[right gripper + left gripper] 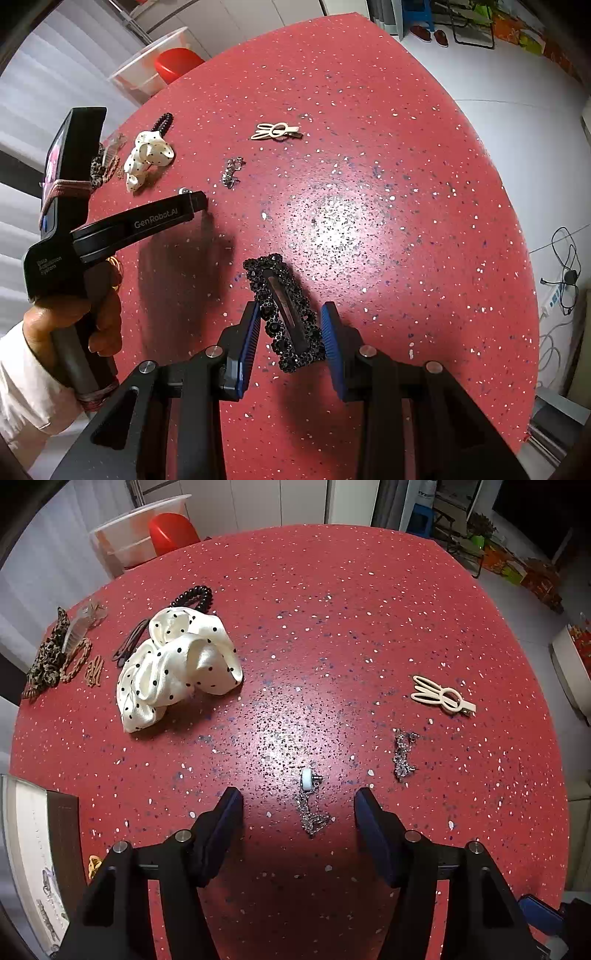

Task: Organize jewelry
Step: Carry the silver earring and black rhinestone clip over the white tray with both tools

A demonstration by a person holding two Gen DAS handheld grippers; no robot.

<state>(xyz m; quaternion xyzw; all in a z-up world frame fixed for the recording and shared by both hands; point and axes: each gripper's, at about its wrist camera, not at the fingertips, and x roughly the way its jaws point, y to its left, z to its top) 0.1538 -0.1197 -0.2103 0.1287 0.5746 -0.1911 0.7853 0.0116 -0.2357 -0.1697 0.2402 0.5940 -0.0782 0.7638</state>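
My left gripper (299, 805) is open, its jaws on either side of a silver chain with a white bead (308, 797) on the red speckled table (332, 627). A second silver chain (402, 755) lies to its right, and a cream rabbit-shaped hair clip (441, 696) beyond that. My right gripper (290, 321) is open around a black beaded hair clip (286, 314) lying on the table; both pads stand close to its sides. The left gripper's body shows in the right wrist view (147, 221), held by a hand.
A white polka-dot scrunchie (177, 664), a black coil hair tie (194, 596) and several brown and leopard hair pieces (55, 653) lie at the far left. A white organizer tray (33, 867) sits at the near left edge. A clear bin with a red bowl (147, 539) stands behind the table.
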